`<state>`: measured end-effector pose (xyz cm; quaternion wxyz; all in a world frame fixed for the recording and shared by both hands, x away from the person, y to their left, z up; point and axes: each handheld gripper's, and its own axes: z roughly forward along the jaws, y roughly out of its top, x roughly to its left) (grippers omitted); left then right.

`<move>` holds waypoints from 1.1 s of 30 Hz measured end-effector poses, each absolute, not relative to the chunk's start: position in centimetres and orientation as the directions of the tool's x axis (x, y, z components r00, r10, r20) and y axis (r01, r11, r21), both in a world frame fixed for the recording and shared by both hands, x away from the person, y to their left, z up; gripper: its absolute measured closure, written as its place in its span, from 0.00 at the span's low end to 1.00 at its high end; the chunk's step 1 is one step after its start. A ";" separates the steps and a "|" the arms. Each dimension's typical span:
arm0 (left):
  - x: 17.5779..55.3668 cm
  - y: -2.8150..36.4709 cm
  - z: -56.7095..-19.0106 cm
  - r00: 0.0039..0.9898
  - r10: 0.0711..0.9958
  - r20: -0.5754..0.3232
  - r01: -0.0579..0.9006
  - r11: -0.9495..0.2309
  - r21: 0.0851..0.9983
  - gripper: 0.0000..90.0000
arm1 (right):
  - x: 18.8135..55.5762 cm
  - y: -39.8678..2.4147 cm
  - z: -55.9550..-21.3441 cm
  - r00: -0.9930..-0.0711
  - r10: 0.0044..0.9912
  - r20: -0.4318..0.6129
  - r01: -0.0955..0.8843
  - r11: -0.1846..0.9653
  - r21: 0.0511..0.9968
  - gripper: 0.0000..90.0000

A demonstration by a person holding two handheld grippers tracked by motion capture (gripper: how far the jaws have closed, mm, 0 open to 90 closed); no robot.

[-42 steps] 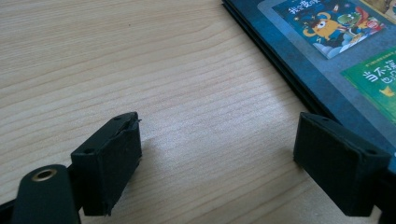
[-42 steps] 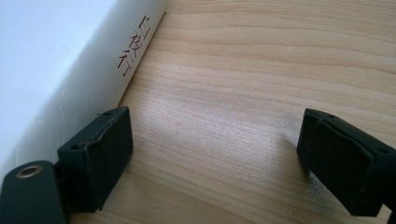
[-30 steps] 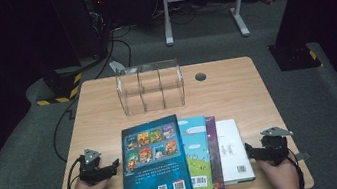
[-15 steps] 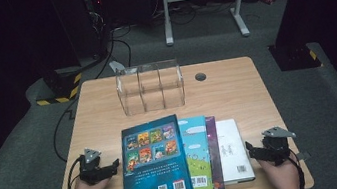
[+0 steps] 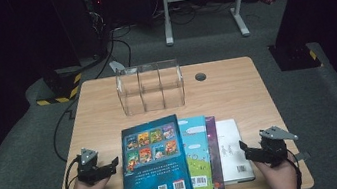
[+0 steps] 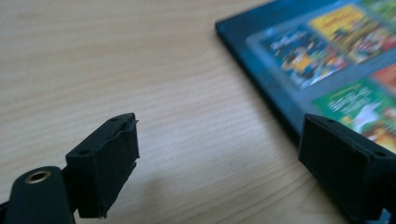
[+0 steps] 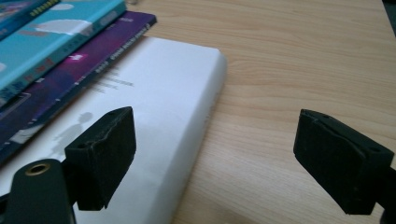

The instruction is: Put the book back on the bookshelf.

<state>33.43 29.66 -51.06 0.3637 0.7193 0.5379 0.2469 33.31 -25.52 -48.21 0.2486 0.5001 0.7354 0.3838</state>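
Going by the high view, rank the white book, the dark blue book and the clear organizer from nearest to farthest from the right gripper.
1. white book, just left of the right gripper.
2. dark blue book, across the stack, on top.
3. clear organizer, at the table's far side.

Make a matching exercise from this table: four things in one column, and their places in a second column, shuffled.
Things:
1. dark blue book
2. white book
3. clear organizer
4. purple book

Places:
A. far part of the table, behind the books
B. top of the overlapping row, at its left
C. right end of the row
D. between the light blue book and the white one

Pairs: 1-B, 2-C, 3-A, 4-D
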 end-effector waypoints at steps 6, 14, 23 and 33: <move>32.5 28.1 -49.7 0.340 0.940 -0.033 0.515 -0.156 0.843 0.14 | 32.8 -24.0 -47.9 -0.410 0.912 0.004 0.525 0.232 0.819 0.15; 31.5 25.6 -48.0 0.382 0.923 -0.041 0.421 -0.135 0.897 0.14 | 32.0 -22.0 -47.3 -0.460 0.888 -0.006 0.492 0.261 0.830 0.15; 30.8 22.3 -44.0 0.461 0.885 -0.054 0.264 -0.078 0.961 0.14 | 31.5 -19.8 -47.2 -0.515 0.857 -0.021 0.473 0.305 0.826 0.15; 29.7 22.2 -42.3 0.441 0.895 -0.064 0.090 0.026 0.996 0.12 | 30.8 -18.6 -46.7 -0.544 0.839 -0.021 0.441 0.307 0.843 0.15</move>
